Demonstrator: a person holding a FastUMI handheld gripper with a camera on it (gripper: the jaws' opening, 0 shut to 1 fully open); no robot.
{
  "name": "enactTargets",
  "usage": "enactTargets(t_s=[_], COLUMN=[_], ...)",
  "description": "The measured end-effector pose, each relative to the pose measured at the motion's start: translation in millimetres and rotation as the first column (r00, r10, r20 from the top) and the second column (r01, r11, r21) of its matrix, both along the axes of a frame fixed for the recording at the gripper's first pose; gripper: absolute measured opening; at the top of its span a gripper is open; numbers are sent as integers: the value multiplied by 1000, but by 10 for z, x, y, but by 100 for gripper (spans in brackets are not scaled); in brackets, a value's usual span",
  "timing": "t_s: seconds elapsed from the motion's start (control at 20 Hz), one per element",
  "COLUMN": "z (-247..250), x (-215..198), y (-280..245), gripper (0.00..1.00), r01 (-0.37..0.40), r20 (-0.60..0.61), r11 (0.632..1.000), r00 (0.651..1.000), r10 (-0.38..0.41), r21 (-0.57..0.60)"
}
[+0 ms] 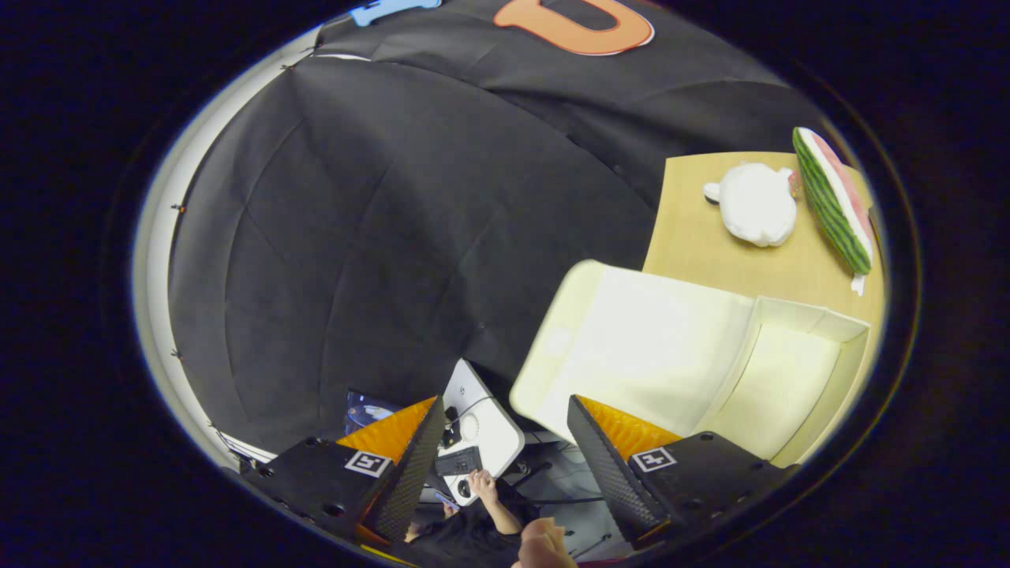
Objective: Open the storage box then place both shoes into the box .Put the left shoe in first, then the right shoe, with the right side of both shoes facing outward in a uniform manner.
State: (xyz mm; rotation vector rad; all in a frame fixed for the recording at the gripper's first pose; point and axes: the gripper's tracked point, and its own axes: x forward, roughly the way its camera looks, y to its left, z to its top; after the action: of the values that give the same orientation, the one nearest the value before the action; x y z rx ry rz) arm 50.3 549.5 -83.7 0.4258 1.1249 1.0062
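The cream storage box [789, 379] stands on a wooden table [694, 237] with its lid [631, 347] swung open and flat towards me. What I can see of the box's inside is bare. My gripper [509, 465] is open, its fingers wide apart with nothing between them. The right finger [604, 465] sits just in front of the near edge of the lid, without clearly touching it. The left finger [406, 469] hangs off to the side, away from the box.
Beyond the box on the table lie a white teapot-like figure [756, 203] and a watermelon slice [832, 197]. Between the fingers, further off, a person's hand [483, 485] rests by a keyboard on a small white desk [489, 426]. Black cloth wall [379, 237] stands left of the table.
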Motion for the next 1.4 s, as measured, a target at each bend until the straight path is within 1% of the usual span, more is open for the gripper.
enactTargets(t_s=[0.15, 0.25, 0.4, 0.55, 0.75, 0.95, 1.15, 1.25, 1.3, 1.35, 1.4], z=[50, -8, -210, -473, -863, -1259, -1657, -1906, -2026, -2150, -2250], x=[-60, -10, 94, 176, 306, 257, 169, 148, 166, 185, 198], y=[-151, -416, -977, -1628, -2579, -3394, -4087, -4409, -4558, -4697, -4789], gripper=[95, 95, 95, 95, 95, 95, 94, 94, 92, 86, 86], r01=[2, 28, 77, 133, 230, 271, 310, 329, 343, 352, 356], r20=[21, 33, 83, 110, 144, 165, 175, 182, 188, 192, 191], r11=[1000, 999, 992, 973, 928, 886, 830, 795, 768, 747, 735], r00=[1000, 999, 994, 987, 970, 961, 950, 944, 939, 936, 934], r10=[-2, -27, -69, -114, -195, -224, -257, -274, -287, -296, -301], r21=[-2, -22, -96, -188, -293, -375, -464, -511, -540, -564, -577])
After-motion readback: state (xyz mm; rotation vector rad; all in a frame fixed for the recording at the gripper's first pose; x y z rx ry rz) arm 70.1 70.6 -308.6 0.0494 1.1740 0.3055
